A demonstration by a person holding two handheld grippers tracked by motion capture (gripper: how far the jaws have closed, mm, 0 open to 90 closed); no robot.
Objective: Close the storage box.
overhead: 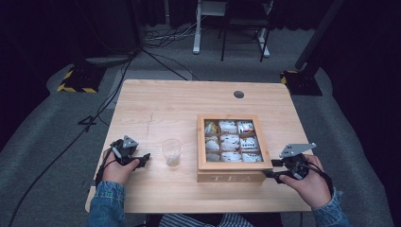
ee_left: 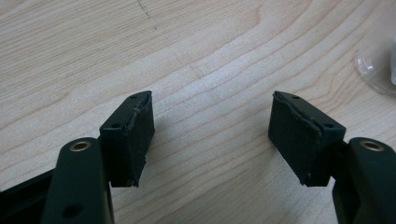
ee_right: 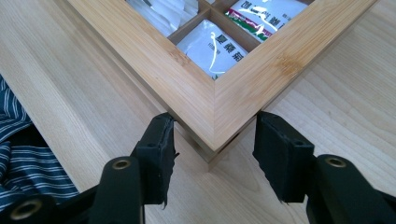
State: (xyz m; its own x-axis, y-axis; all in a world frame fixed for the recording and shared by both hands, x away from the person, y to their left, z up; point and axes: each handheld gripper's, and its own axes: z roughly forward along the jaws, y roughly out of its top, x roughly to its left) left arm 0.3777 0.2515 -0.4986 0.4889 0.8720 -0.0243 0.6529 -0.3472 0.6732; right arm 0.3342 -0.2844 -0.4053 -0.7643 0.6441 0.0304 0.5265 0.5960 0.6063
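Right tool spread astride tea box corner, left tool spread over bare table

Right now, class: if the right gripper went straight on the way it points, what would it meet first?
Probably the near corner of the wooden tea box, which sits between the right gripper's open jaws.
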